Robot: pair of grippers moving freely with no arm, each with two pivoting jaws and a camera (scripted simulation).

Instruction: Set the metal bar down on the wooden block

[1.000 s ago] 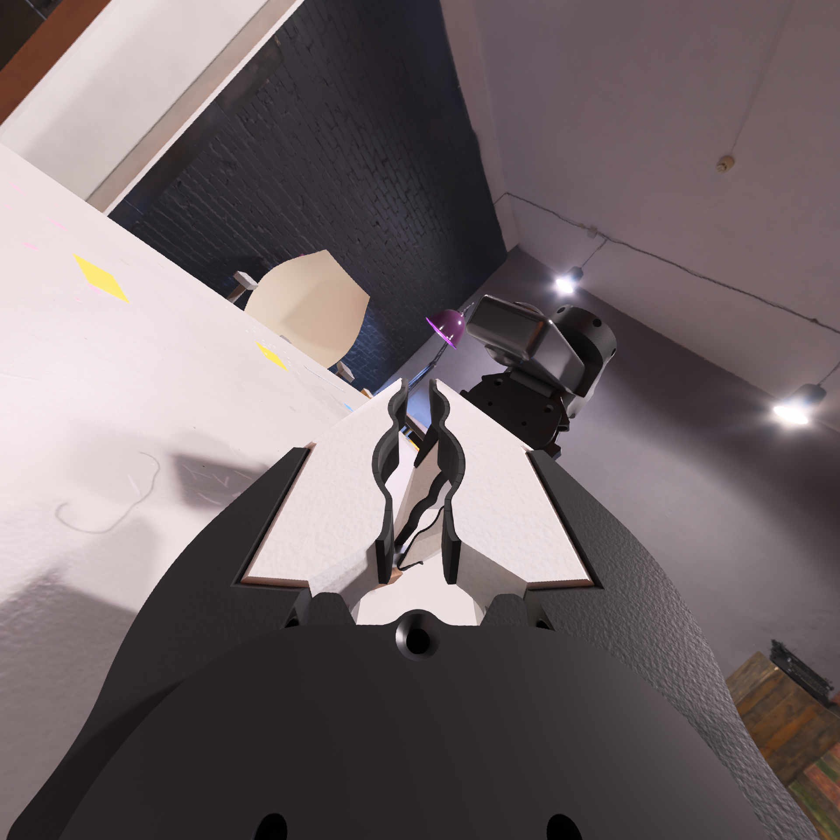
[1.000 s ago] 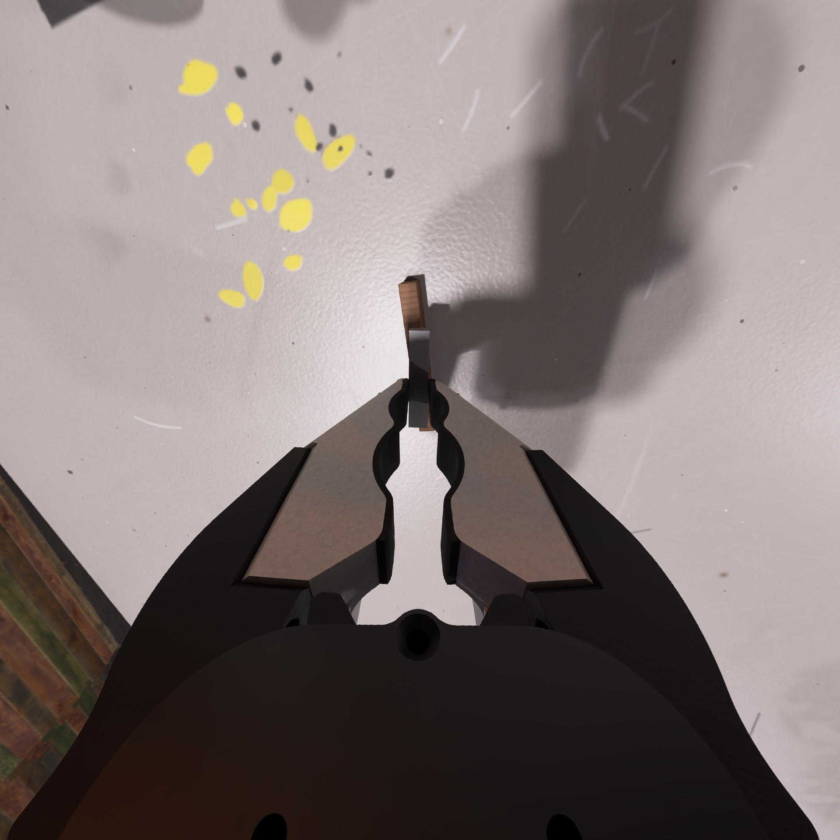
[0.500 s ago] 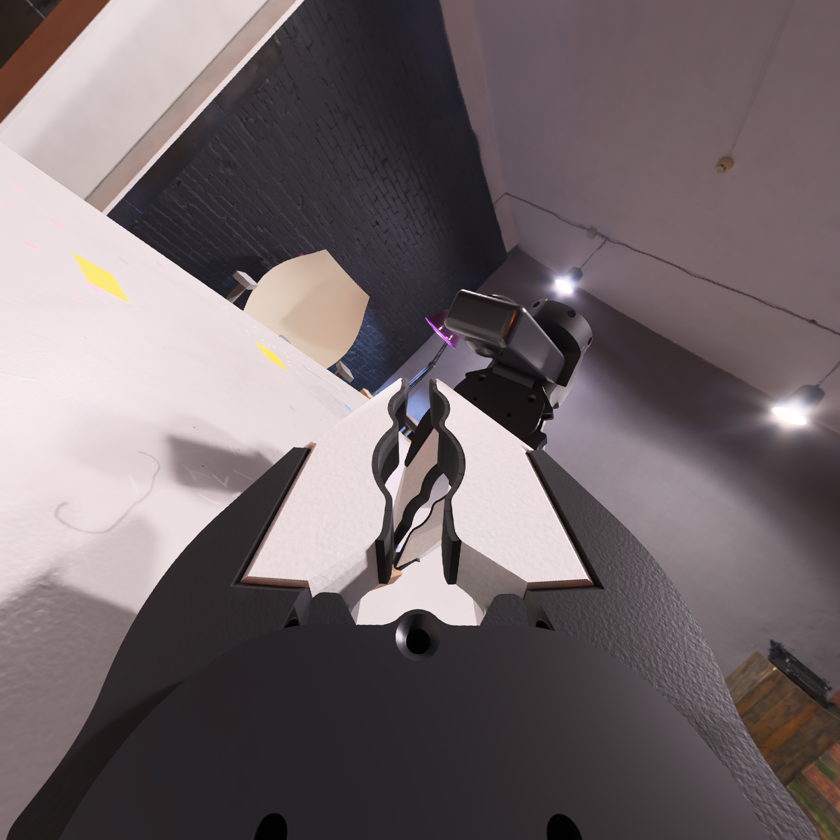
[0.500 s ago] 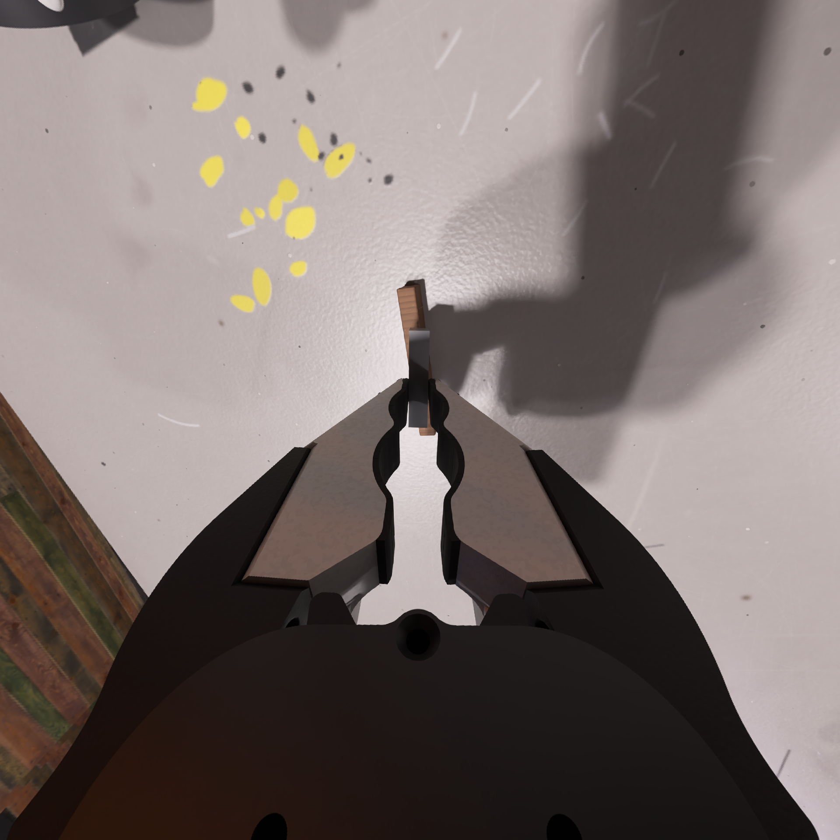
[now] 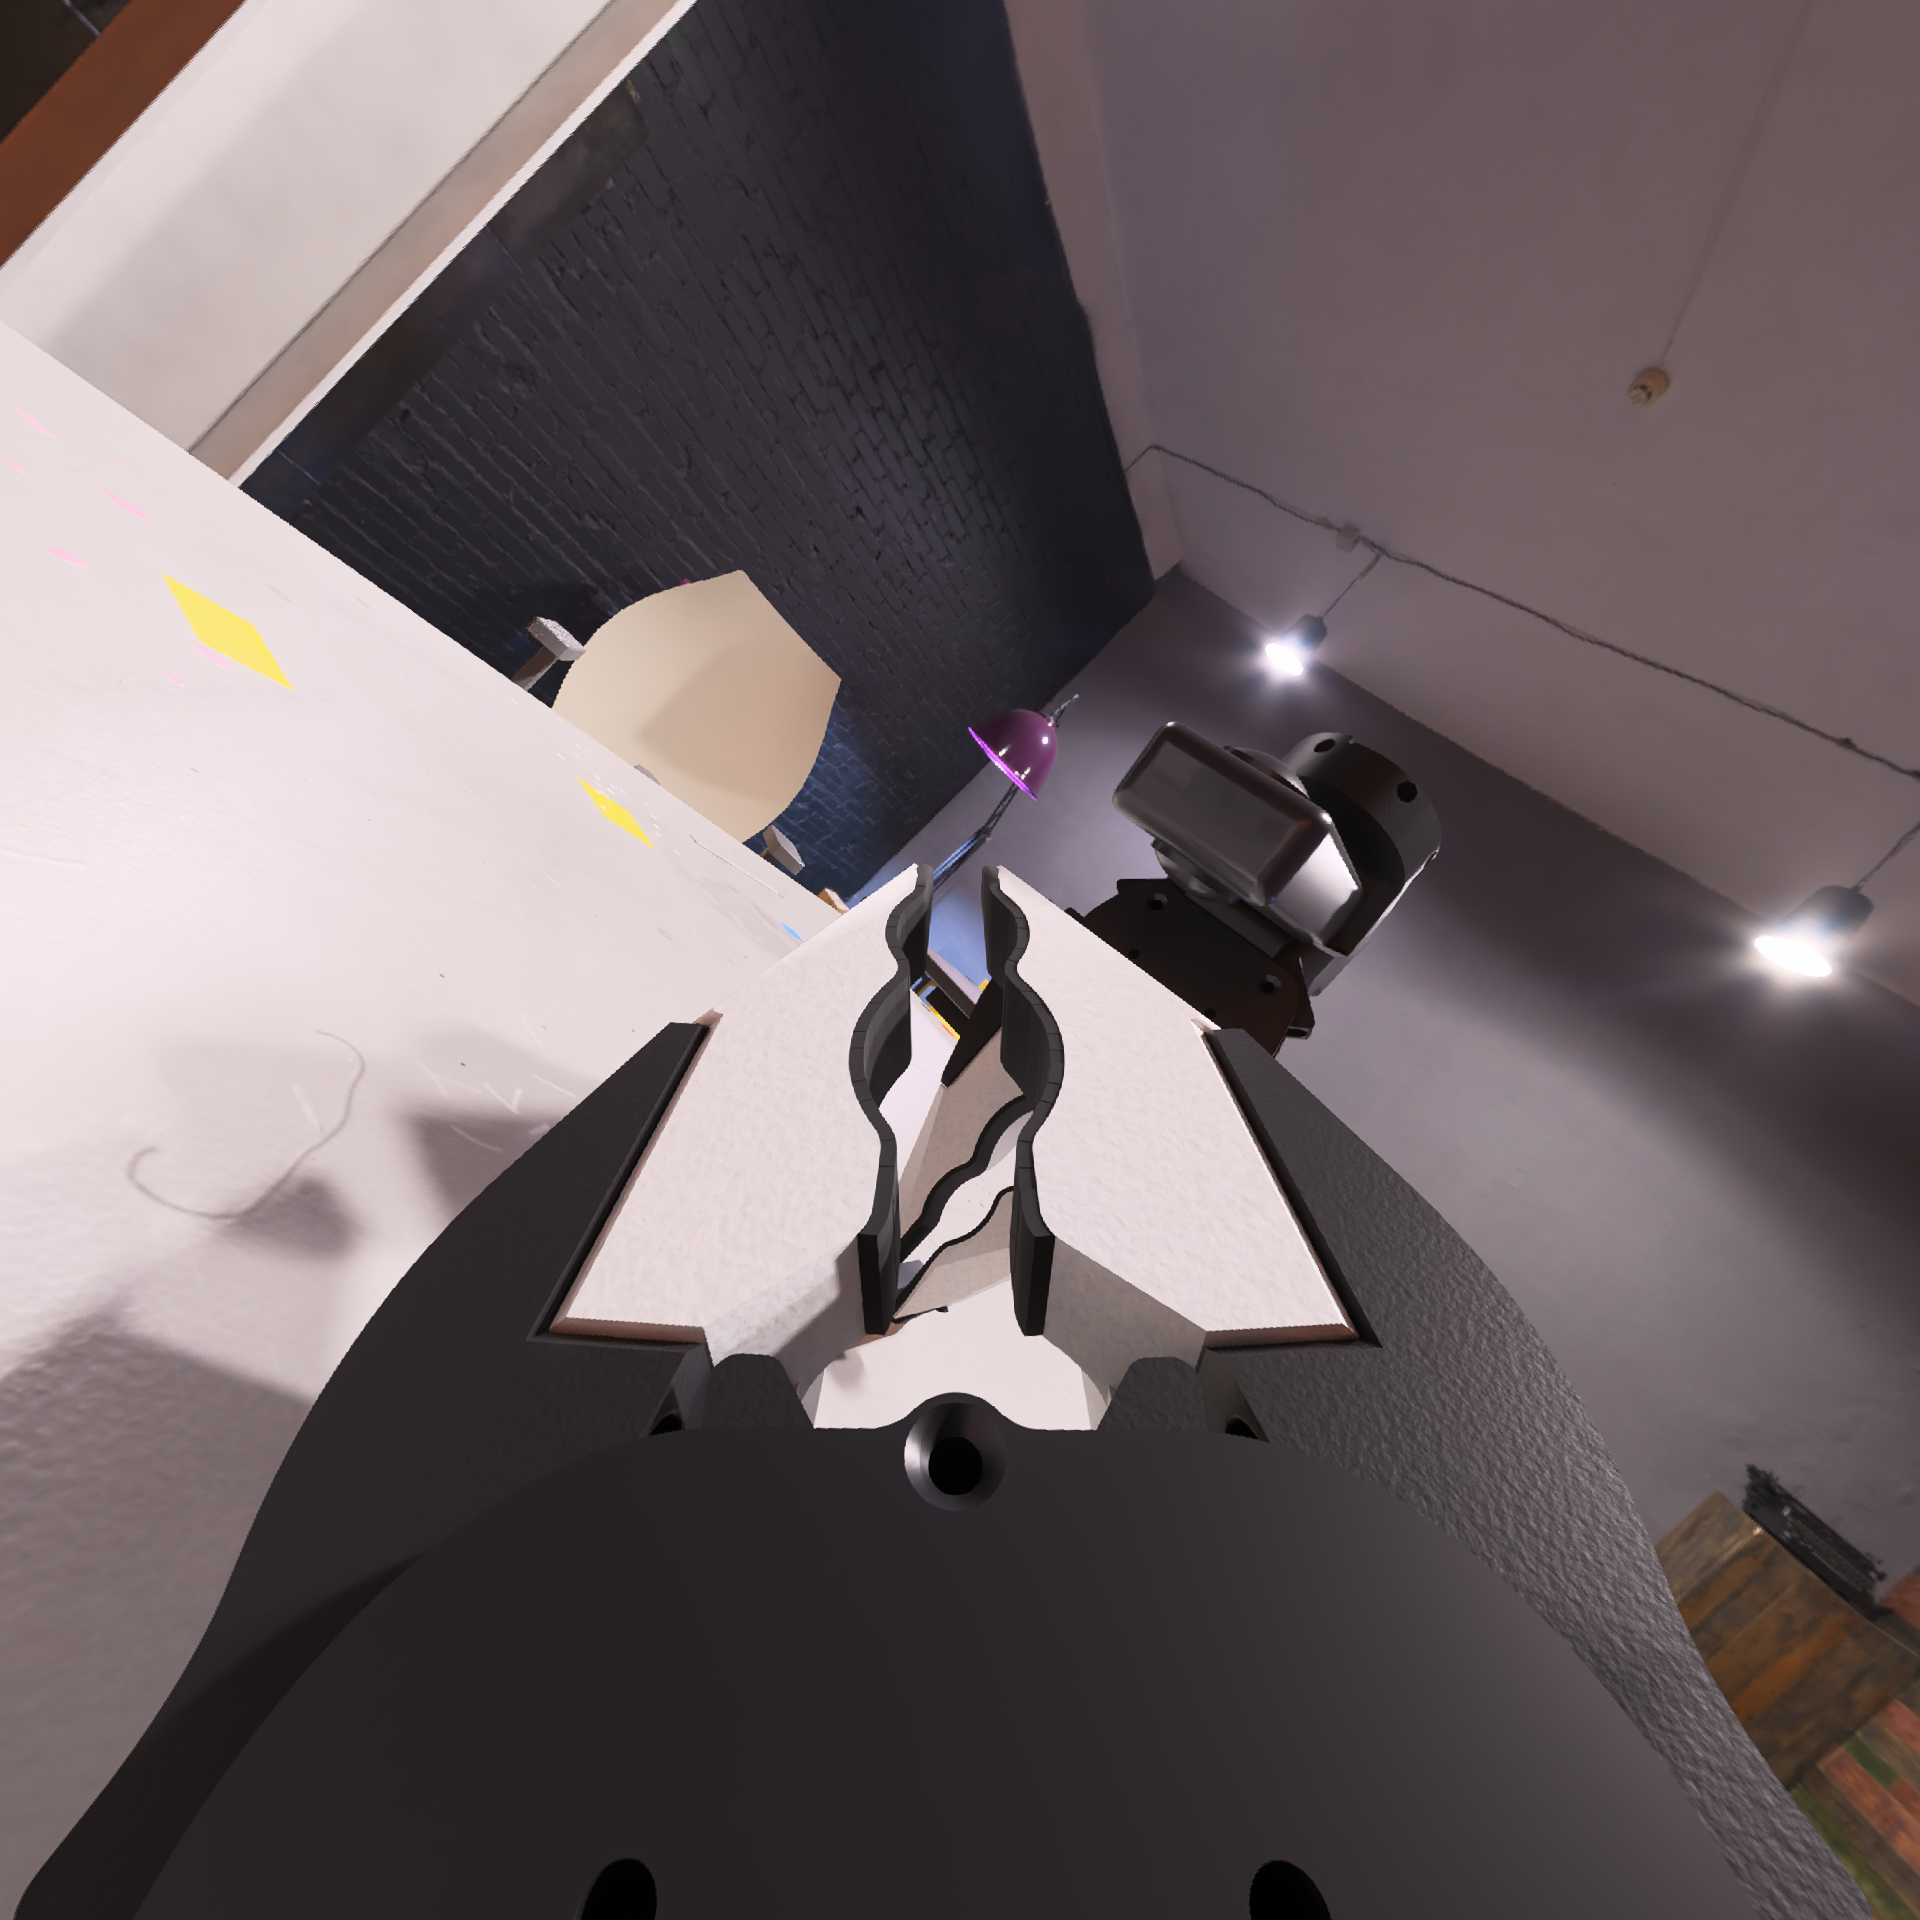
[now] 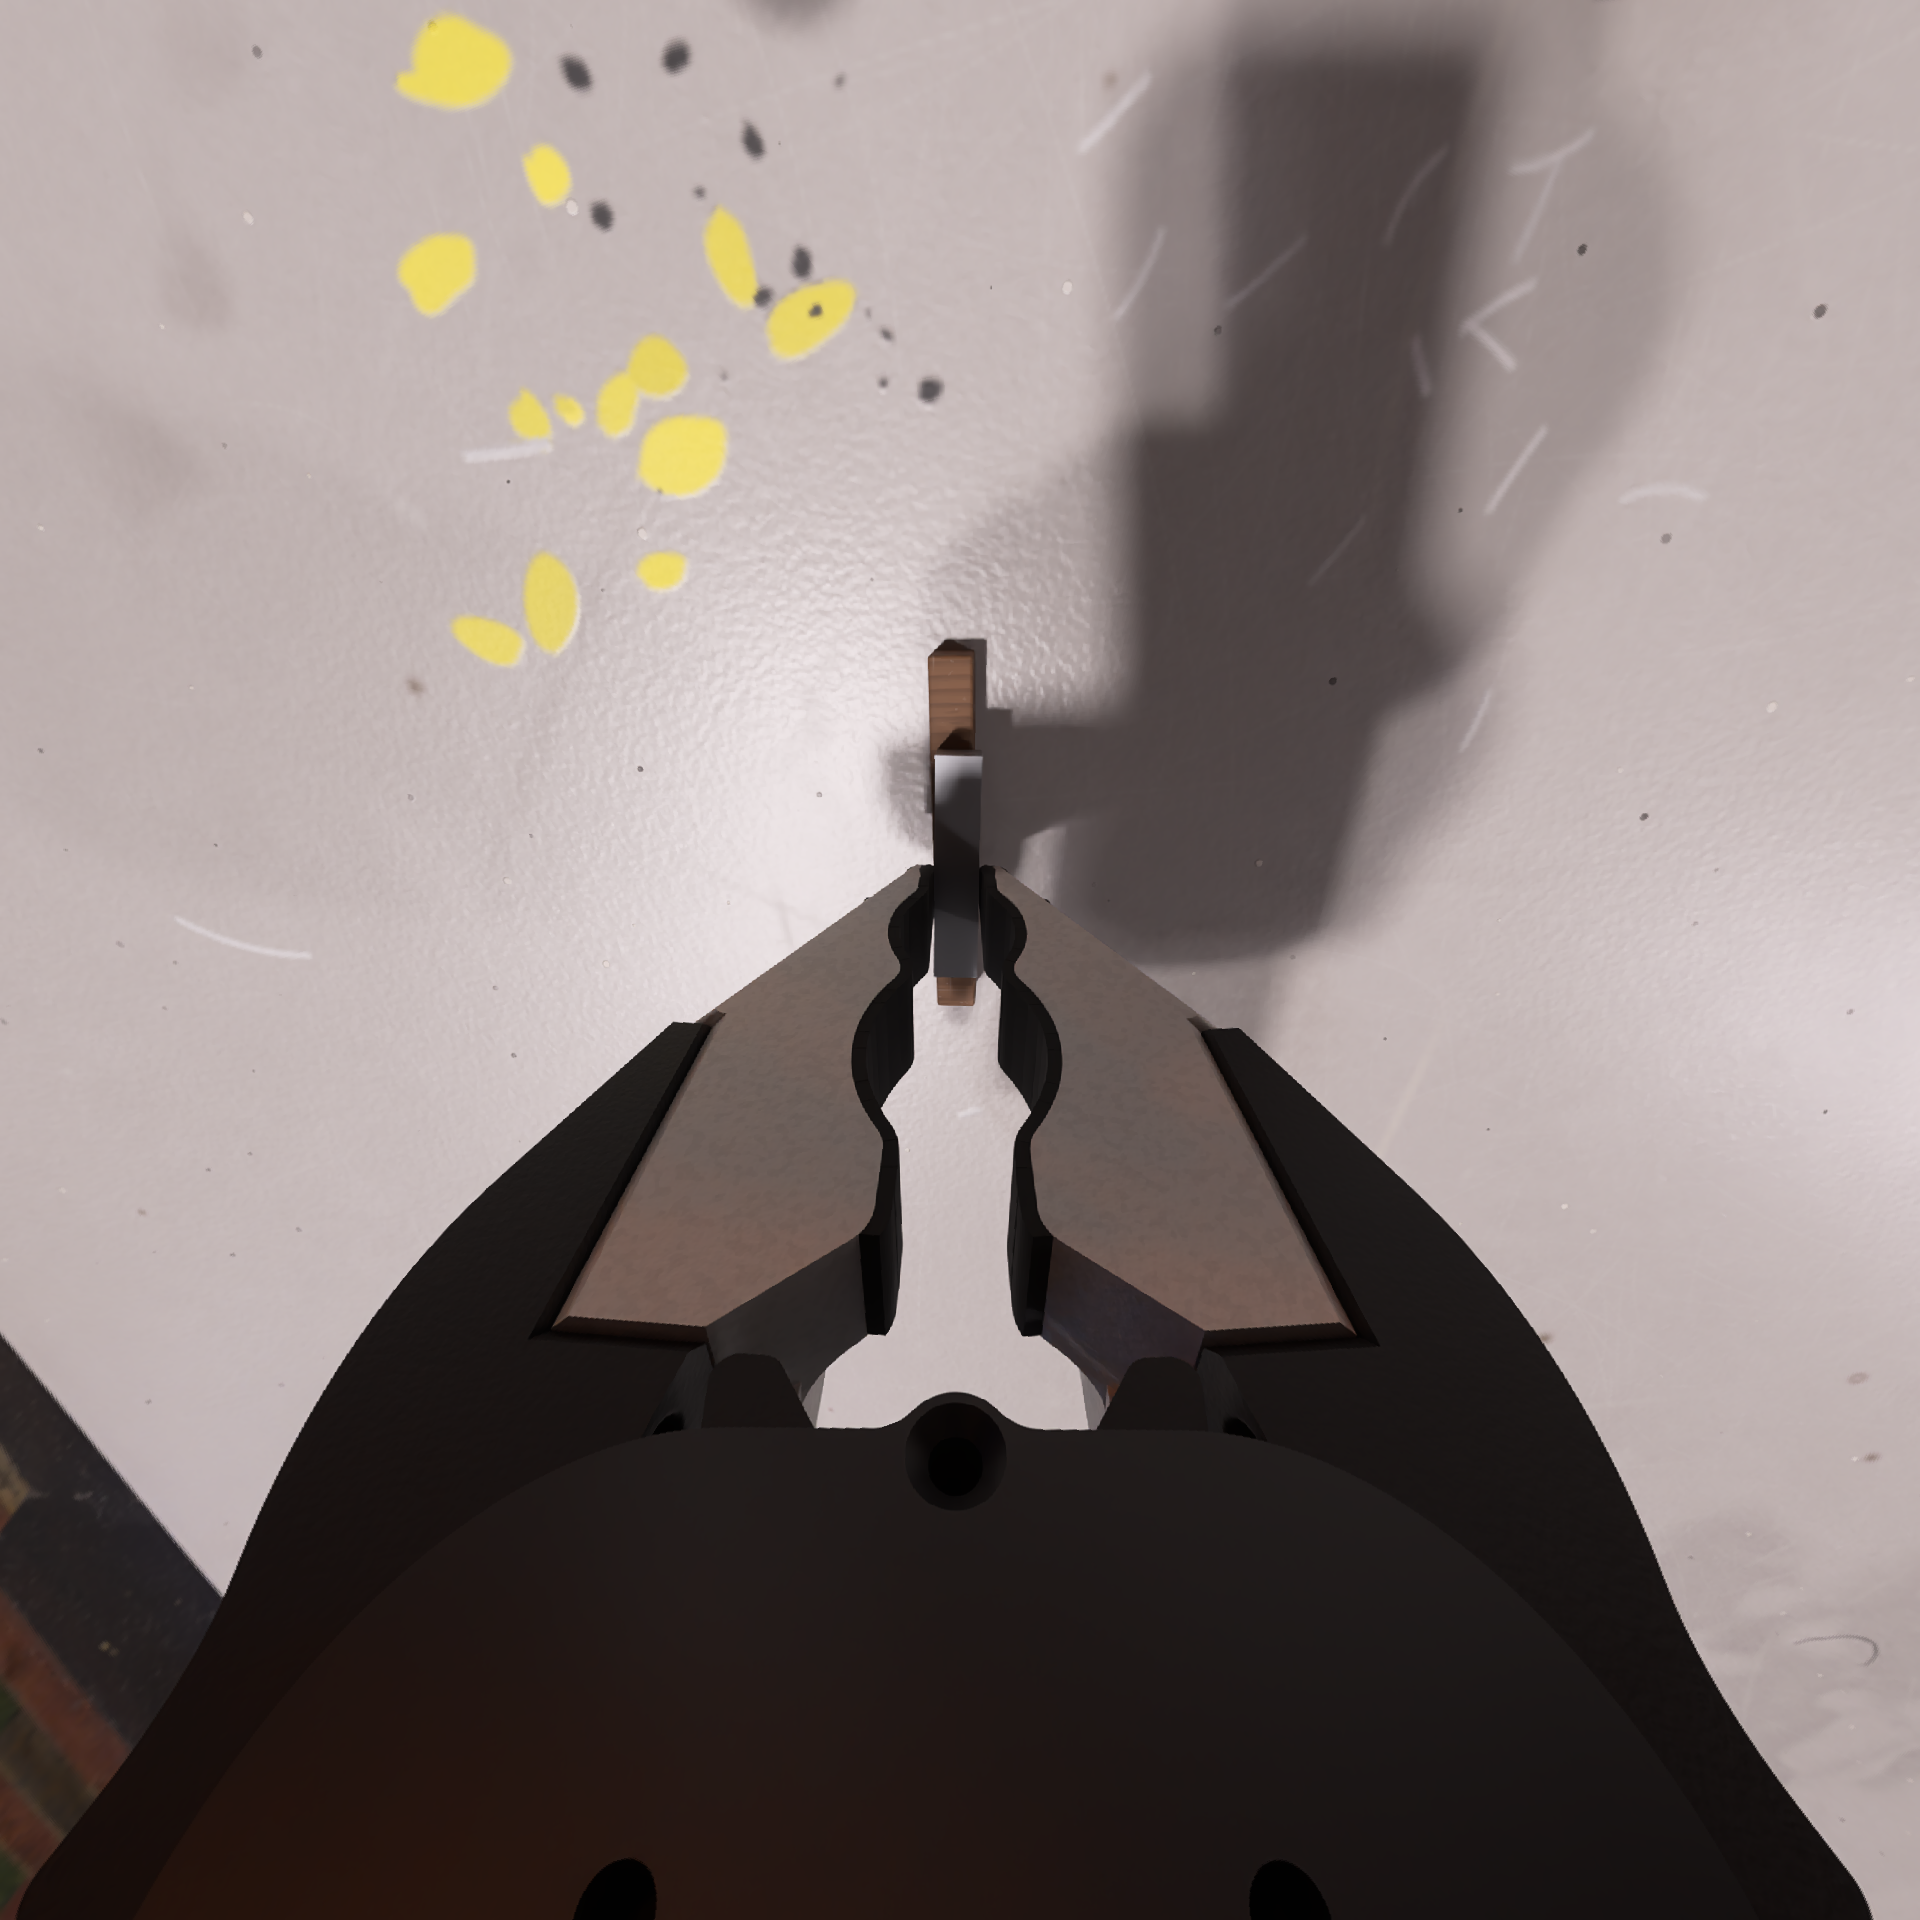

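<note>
Bar (image 6: 957,883) gripped by right tongs (image 6: 956,883), now lined over block (image 6: 955,691); left tongs (image 5: 953,883) held empty, slightly parted.

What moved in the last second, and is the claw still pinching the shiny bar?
The right claw stays shut on the grey metal bar, lined up over the brown wooden block. The white table slid sideways beneath it, so this claw shifted a little. From the left claw, the other claw drifted rightward. The left claw stayed open and empty.
</note>
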